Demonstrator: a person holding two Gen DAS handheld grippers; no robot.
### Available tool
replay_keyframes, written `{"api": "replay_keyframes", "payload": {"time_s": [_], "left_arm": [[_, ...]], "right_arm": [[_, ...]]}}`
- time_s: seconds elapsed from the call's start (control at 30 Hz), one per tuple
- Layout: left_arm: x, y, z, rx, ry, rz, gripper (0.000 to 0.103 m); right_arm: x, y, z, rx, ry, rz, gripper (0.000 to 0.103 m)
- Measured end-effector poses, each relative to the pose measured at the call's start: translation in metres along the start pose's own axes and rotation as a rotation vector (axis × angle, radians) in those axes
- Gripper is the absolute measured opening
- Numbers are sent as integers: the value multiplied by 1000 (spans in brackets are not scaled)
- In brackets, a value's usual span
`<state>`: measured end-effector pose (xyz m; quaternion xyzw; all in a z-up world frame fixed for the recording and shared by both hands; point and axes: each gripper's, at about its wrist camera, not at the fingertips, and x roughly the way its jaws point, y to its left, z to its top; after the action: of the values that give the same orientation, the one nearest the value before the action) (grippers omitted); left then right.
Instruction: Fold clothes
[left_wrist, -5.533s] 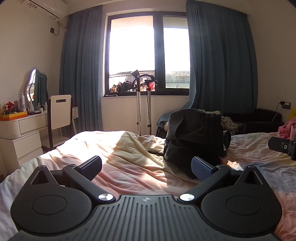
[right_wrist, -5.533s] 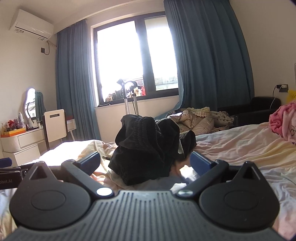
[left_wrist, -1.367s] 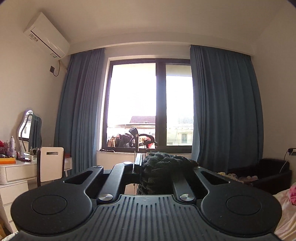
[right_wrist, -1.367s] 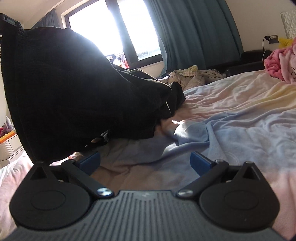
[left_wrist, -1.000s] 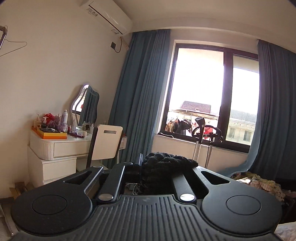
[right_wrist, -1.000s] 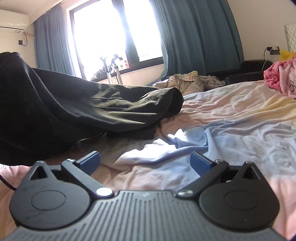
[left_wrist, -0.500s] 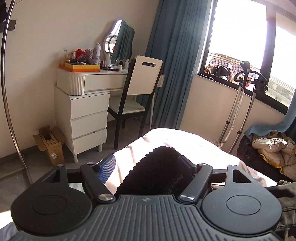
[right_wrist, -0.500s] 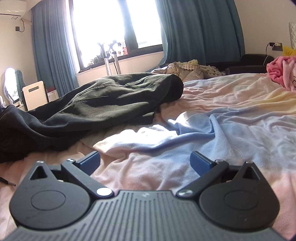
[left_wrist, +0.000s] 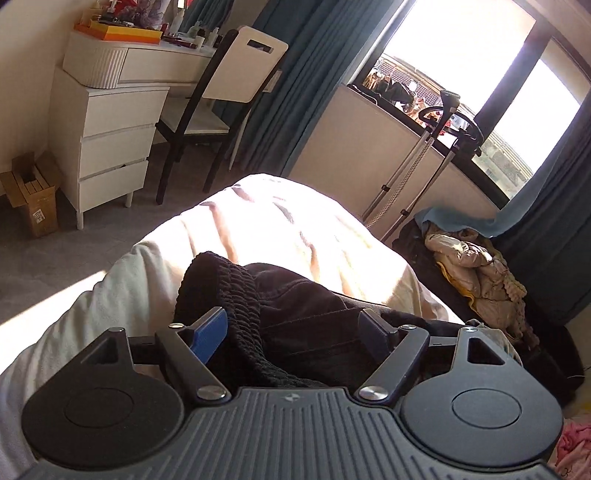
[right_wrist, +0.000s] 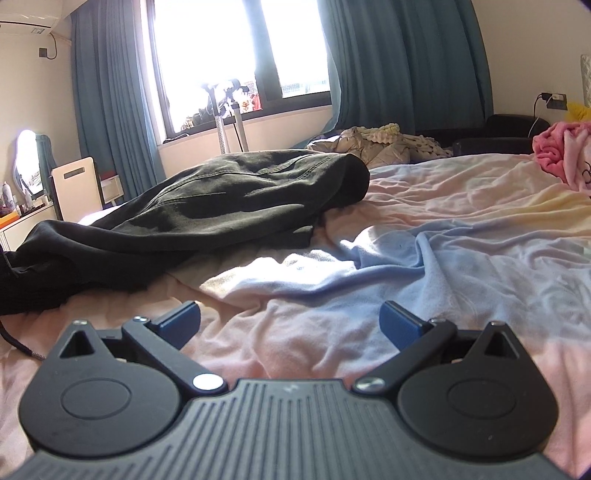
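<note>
Dark trousers (right_wrist: 207, 199) lie stretched across the bed (right_wrist: 461, 240), their ribbed elastic waistband (left_wrist: 221, 291) at the left end. My left gripper (left_wrist: 291, 328) hovers right over that waistband with its jaws spread wide; the dark cloth sits loose between the blue pads (left_wrist: 208, 330), not pinched. Low over the pastel sheet in the near foreground, my right gripper (right_wrist: 290, 321) stands open and empty, a short way in front of the trousers.
A white dresser (left_wrist: 107, 122) and chair (left_wrist: 229, 74) stand left of the bed. A garment steamer stand (left_wrist: 424, 155) and a pile of clothes on a dark seat (left_wrist: 476, 273) are by the window. Pink clothing (right_wrist: 565, 155) lies at the bed's far right.
The left gripper has lowered the waistband onto the bed's left end and opened, letting the cloth go. The trousers now lie flatter and spread out. The right gripper has stayed open and low.
</note>
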<state>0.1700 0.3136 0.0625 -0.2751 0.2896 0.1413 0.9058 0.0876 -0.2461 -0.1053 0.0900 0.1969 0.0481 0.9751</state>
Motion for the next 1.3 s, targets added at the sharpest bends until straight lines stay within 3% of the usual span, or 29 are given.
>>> {"api": "replay_keyframes", "payload": {"time_s": [0.03, 0.23, 0.33, 0.43, 0.53, 0.67, 0.73, 0.83, 0.87, 0.9, 0.93, 1.03, 1.17, 1.3], "left_arm": [[7, 2, -1, -14, 20, 8, 64], [62, 19, 9, -137, 124, 22, 64], [89, 26, 13, -173, 186, 110, 63], [99, 40, 19, -224, 188, 121, 56], [106, 53, 29, -250, 174, 58, 58], [122, 61, 35, -257, 173, -83, 58], [131, 53, 36, -182, 179, -109, 55], [128, 25, 43, -106, 104, -72, 45], [127, 16, 45, -99, 94, -77, 39], [124, 7, 48, -72, 77, -70, 20], [119, -5, 50, -33, 57, -61, 12], [87, -46, 53, 119, -28, -78, 10], [20, -90, 41, 268, -141, -170, 10], [-56, -115, 8, 429, -201, -363, 10]], "right_arm": [[1, 2, 1, -10, 1, 2, 103], [8, 18, 2, -69, 5, 39, 103], [17, 24, -1, -89, 30, 52, 103], [26, 27, -6, -103, 66, 56, 103], [33, 28, -8, -96, 86, 64, 103], [43, 30, -9, -90, 102, 83, 103], [46, 31, -10, -91, 108, 92, 103], [51, 33, -10, -91, 122, 90, 103], [52, 33, -10, -91, 125, 88, 103], [53, 34, -10, -92, 127, 85, 103], [53, 34, -10, -93, 128, 83, 103], [52, 36, -10, -102, 125, 79, 103], [46, 36, -8, -110, 101, 76, 103], [33, 39, -6, -127, 70, 66, 103]]}}
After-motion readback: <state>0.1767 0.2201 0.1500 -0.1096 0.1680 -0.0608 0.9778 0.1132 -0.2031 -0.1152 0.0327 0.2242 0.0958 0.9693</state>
